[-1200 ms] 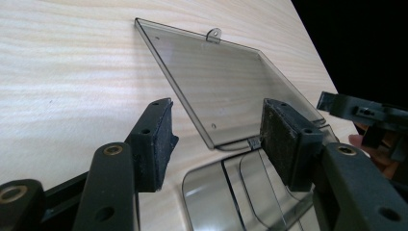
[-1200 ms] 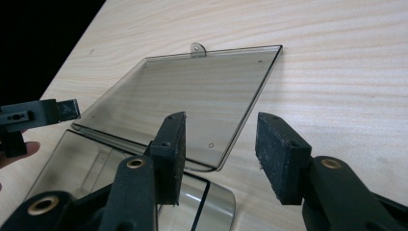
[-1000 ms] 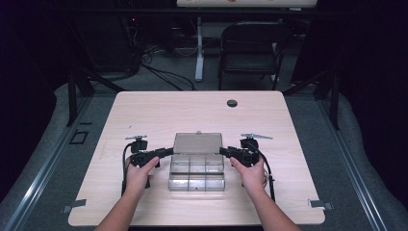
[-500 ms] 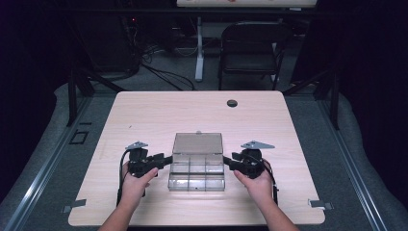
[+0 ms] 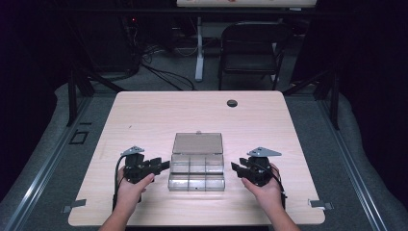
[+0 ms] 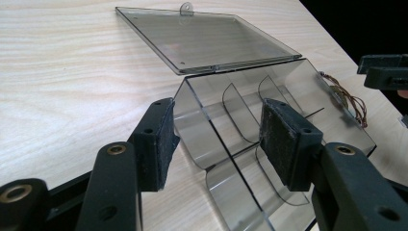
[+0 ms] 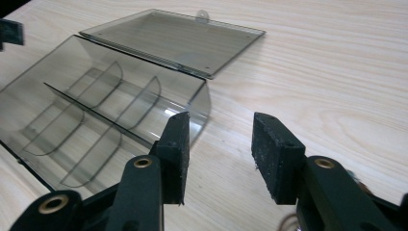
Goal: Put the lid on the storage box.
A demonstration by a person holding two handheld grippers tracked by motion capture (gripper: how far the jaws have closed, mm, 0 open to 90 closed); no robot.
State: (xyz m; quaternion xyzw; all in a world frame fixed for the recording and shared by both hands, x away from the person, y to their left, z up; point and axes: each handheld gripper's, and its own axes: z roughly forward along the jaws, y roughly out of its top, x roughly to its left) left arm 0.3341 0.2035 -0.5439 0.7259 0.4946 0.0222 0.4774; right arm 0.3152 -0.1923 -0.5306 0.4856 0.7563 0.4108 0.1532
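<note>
Nearest, the person's forearms are cut off by the bottom edge of the high view, and the cables trailing from both grippers are hard to follow against the sleeves. The left gripper [image 5: 163, 166] has its jaws spread, straddling the left end wall of the clear plastic organizer box [image 5: 197, 166]; whether the pads actually press that wall cannot be told. The right gripper [image 5: 235, 168] stands just beside the box's right end with jaws released, having just been closing a little, with only bare wood between the pads. The box sits near the front middle of the pale wooden table [image 5: 144, 115], its dividers visible through the tinted walls, its lid [image 5: 197, 143] flung back flat behind it. A small dark grommet [image 5: 232, 103] lies toward the far edge. Beyond, a folding chair [image 5: 250, 53] and floor cables fade into a dark room.
</note>
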